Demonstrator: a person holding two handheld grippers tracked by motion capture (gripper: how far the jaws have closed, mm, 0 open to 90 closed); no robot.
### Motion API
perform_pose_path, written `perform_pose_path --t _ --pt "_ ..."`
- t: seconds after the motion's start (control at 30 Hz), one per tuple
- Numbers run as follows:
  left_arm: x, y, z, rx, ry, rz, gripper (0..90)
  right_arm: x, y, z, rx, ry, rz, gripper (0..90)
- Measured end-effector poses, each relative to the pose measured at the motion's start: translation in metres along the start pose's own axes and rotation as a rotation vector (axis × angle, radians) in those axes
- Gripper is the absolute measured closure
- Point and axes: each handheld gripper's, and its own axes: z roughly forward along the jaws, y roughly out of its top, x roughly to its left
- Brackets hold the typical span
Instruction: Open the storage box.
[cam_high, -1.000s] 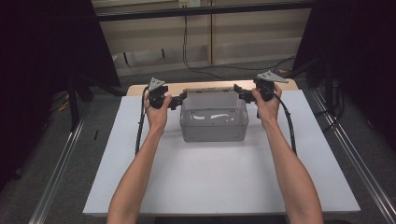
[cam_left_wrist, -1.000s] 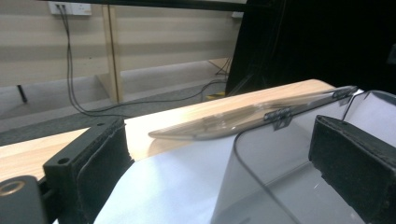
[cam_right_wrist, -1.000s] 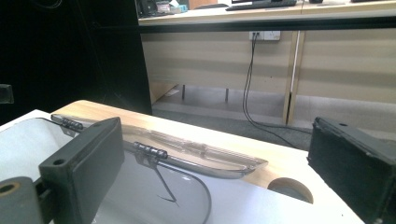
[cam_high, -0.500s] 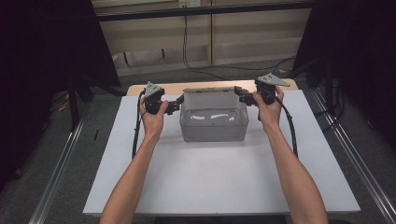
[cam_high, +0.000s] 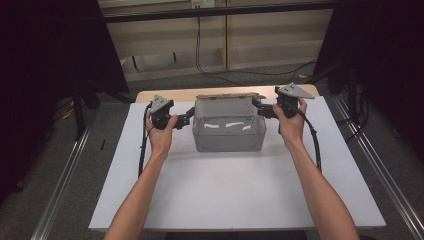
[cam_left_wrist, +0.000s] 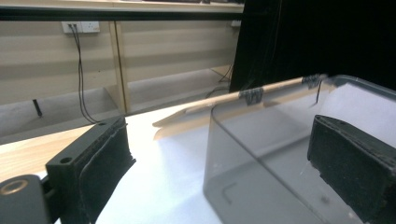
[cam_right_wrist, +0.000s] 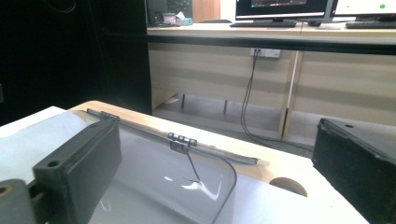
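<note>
A clear grey plastic box (cam_high: 229, 131) stands at the back middle of the white board (cam_high: 240, 200). A thin tan strip (cam_high: 227, 96) is fixed along its rear rim with black clips. My left gripper (cam_high: 190, 118) is at the box's left wall. In the left gripper view it (cam_left_wrist: 219, 154) is open, with one jaw outside the box (cam_left_wrist: 261, 158) and the other seen past the clear wall. My right gripper (cam_high: 258, 107) is at the box's rear right corner. It (cam_right_wrist: 210, 158) is open too, one jaw over the box (cam_right_wrist: 154, 186) and one outside its rim.
The white board lies on a wooden tabletop (cam_high: 165, 95) that shows along the back edge. Metal rails (cam_high: 60, 190) run along both sides on the floor. Black curtains hang left and right. Cables (cam_high: 200, 55) trail down the back wall.
My left gripper has drifted a little left and toward the near side, still at the box's left wall. The right gripper has barely moved.
</note>
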Motion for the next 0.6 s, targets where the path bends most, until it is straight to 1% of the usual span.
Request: perform_pose_path --t 0.07,0.1,0.13,0.2,0.23,0.3,0.37,0.4,0.47,0.53,0.57,0.6 --pt "0.0 -0.001 -0.005 -0.012 -0.004 -0.001 5.6 0.002 0.0 -0.004 -0.017 -0.001 0.01 0.9" --pt "-0.001 0.0 -0.008 -0.012 0.001 0.001 5.6 0.003 -0.001 -0.006 -0.012 0.002 0.002 0.9" --pt "-0.002 0.0 -0.01 -0.015 0.012 0.014 5.6 0.004 -0.001 -0.007 -0.011 0.006 -0.007 0.9" --pt "-0.004 0.002 -0.016 -0.017 0.018 0.02 5.6 0.005 -0.002 -0.011 -0.002 0.0 -0.01 0.9" --pt "-0.006 0.001 -0.019 -0.023 0.024 0.024 5.6 0.005 -0.002 -0.013 -0.008 0.002 -0.012 0.9" --pt "-0.008 0.0 -0.025 -0.041 0.018 0.023 5.5 0.007 -0.004 -0.017 -0.008 -0.021 -0.045 0.9" --pt "-0.011 -0.002 -0.029 -0.049 0.017 0.027 5.6 0.008 -0.005 -0.021 0.003 -0.025 -0.039 1.0" --pt "-0.012 -0.003 -0.032 -0.052 0.02 0.041 5.6 0.008 -0.006 -0.023 0.002 -0.023 -0.044 0.9" --pt "-0.014 -0.006 -0.036 -0.06 0.023 0.039 5.5 0.008 -0.008 -0.028 -0.003 -0.02 -0.044 0.9" --pt "-0.015 -0.008 -0.04 -0.062 0.036 0.058 5.5 0.009 -0.01 -0.033 -0.004 -0.021 -0.043 1.1" --pt "-0.015 -0.009 -0.042 -0.058 0.041 0.078 5.4 0.009 -0.011 -0.035 -0.004 -0.022 -0.045 0.8" --pt "-0.016 -0.01 -0.045 -0.054 0.038 0.087 4.7 0.01 -0.011 -0.037 0.003 -0.023 -0.048 0.7"
